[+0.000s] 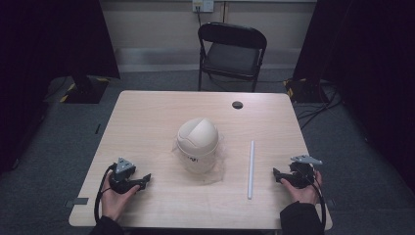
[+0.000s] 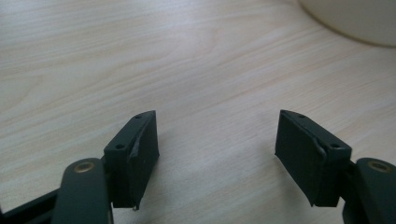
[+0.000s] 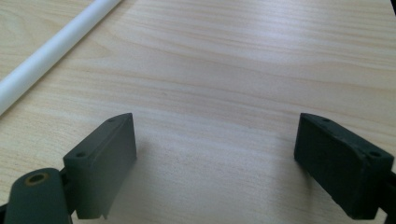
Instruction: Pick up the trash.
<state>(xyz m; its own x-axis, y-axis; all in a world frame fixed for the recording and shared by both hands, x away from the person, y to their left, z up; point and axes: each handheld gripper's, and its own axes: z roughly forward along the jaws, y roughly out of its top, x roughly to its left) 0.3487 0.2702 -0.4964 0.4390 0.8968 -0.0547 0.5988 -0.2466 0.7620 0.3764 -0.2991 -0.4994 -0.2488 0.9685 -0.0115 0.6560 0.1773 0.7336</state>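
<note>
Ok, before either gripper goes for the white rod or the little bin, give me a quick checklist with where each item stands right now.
1. Left gripper jaws open with nothing between them: ok.
2. Right gripper jaws open with nothing between them: ok.
3. White rod lying flat on the table, apart from the bin and clear of both grippers: ok.
4. Bin upright in the middle of the table, domed lid on: ok.
5. Bare table between the right gripper and the rod, nothing in the way: ok.
6. Whether the clear liner around the bin is seated properly: cannot tell.
</note>
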